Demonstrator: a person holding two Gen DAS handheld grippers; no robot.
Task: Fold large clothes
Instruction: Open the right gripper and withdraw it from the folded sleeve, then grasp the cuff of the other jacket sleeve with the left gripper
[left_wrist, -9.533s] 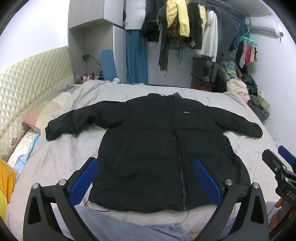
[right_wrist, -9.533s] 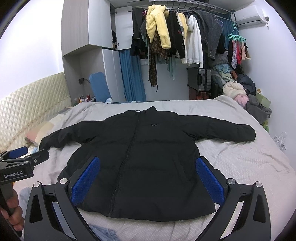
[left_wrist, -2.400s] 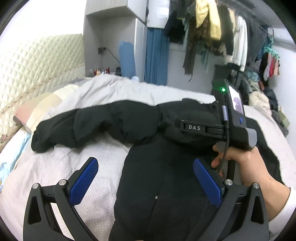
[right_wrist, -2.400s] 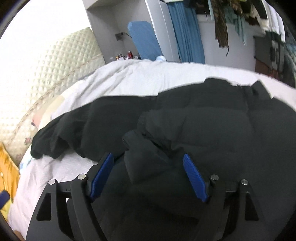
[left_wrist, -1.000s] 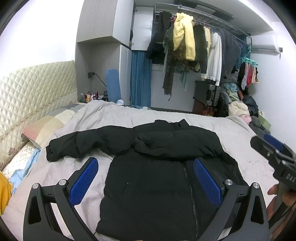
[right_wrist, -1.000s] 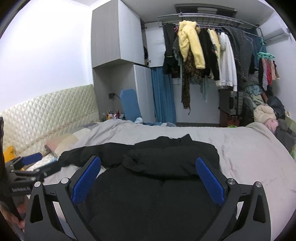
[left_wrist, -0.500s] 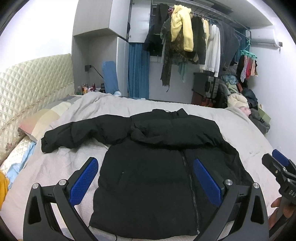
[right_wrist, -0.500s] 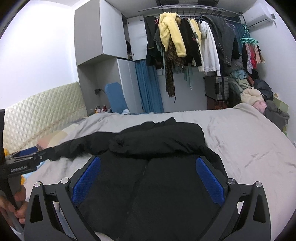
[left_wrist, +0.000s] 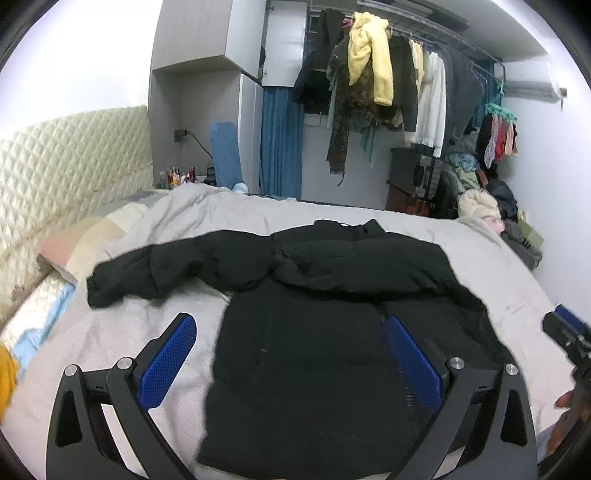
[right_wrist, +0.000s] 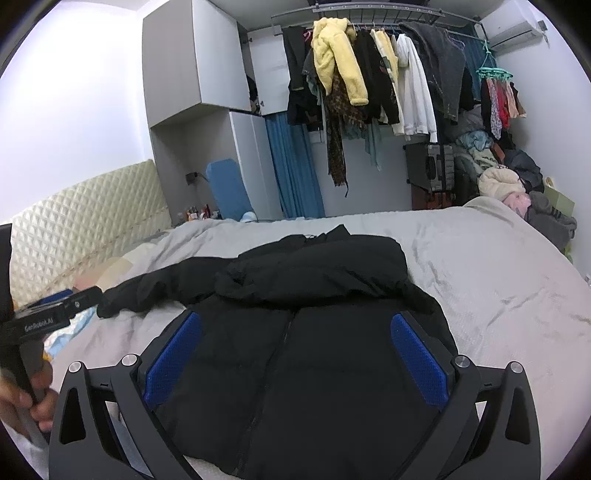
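- The jacket (left_wrist: 332, 332) lay on the bed (left_wrist: 221, 210), one sleeve (right_wrist: 317, 275) folded across its chest.
- The left gripper (left_wrist: 291, 354) and right gripper (right_wrist: 295, 350) hung spread above it, holding nothing.

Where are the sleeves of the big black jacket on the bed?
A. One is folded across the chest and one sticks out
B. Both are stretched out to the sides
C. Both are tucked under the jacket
A: one sleeve lies folded across the chest of the black jacket, while the other sleeve sticks out over the bed.
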